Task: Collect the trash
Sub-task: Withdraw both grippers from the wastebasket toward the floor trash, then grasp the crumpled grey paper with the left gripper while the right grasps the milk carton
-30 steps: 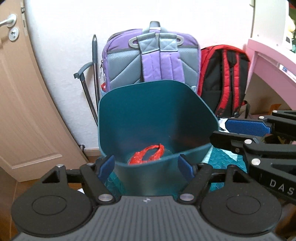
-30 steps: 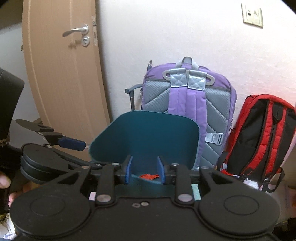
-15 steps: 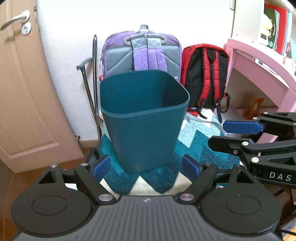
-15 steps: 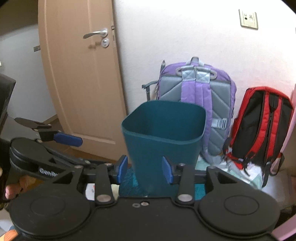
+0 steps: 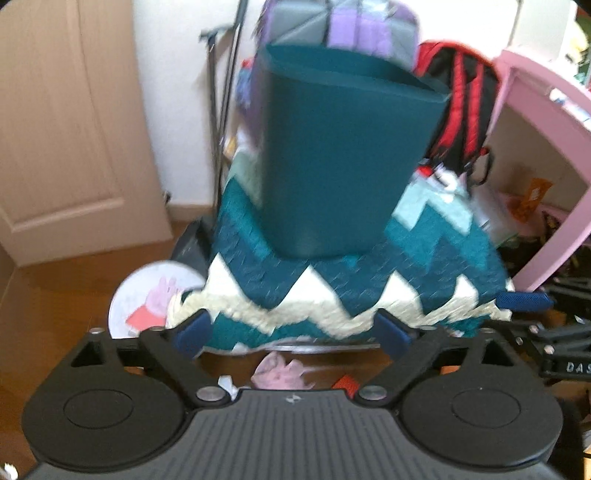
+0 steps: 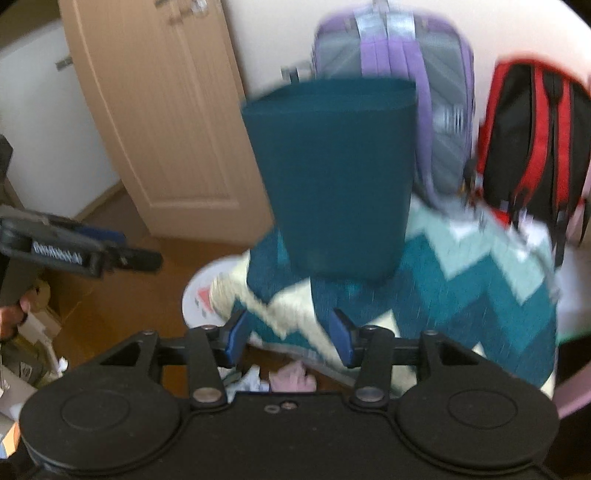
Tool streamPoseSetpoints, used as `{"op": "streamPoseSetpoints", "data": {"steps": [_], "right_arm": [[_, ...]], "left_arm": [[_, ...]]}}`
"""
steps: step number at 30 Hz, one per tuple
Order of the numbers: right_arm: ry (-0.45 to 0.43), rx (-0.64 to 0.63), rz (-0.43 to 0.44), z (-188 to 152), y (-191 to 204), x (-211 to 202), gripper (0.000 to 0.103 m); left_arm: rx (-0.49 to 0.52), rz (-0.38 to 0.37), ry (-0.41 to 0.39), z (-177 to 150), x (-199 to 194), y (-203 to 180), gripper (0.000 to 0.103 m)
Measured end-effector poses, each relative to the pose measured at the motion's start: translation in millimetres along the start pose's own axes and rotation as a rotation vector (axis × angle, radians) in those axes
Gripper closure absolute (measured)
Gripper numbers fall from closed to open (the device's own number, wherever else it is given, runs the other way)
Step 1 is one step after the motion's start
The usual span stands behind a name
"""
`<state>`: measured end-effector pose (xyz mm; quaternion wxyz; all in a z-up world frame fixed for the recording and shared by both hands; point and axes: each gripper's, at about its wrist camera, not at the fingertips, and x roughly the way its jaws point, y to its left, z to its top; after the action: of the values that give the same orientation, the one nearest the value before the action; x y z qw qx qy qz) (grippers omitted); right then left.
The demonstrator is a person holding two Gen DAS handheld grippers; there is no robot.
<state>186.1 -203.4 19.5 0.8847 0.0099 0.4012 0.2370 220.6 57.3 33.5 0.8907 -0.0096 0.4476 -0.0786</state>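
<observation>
The teal bin (image 5: 343, 155) (image 6: 332, 177) stands upright on a zigzag rug (image 5: 354, 291), seen from the side, so its inside is hidden. My left gripper (image 5: 293, 332) hangs low in front of the rug's fringe, jaws opening, nothing between them. Below it on the wooden floor lie a crumpled pink scrap (image 5: 280, 373), a bit of white paper (image 5: 227, 384) and a red piece (image 5: 347, 384). My right gripper (image 6: 290, 338) is beside it, jaws also opening and empty, above the pink scrap (image 6: 291, 378) and white paper (image 6: 251, 380). Both views are blurred.
A purple backpack (image 5: 351, 29) and a red-and-black one (image 5: 458, 103) lean on the wall behind the bin. A pink desk (image 5: 535, 92) stands right, a wooden door (image 5: 74, 129) left. A round mat with a cartoon pig (image 5: 147, 299) lies by the rug.
Both grippers have dropped and drawn back from the bin, so its inside is no longer seen. The rug's edge and floor scraps have come into view. Both jaws have widened.
</observation>
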Motion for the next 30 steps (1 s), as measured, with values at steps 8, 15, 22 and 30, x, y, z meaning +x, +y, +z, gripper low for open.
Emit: {"op": "streamPoseSetpoints", "data": {"steps": [8,15,22,30], "right_arm": [[0.237,0.138,-0.015,-75.7,-24.0,100.6,0.054],[0.373,0.304,-0.064,-135.5,-49.4,185.7,0.054],[0.504,0.525,-0.126,-189.7,-75.5,254.5,0.054],[0.608,0.891,-0.193,-251.4,-103.8,317.4,0.054]], "left_arm": [[-0.117,0.008,0.199,-50.1,109.6,44.3,0.003],[-0.164,0.064,0.4,-93.2,209.5,79.9,0.003],[-0.21,0.114,0.541,-128.0,287.6,110.2,0.003],[-0.251,0.135,0.635,-171.1,347.1,130.8,0.003]]}}
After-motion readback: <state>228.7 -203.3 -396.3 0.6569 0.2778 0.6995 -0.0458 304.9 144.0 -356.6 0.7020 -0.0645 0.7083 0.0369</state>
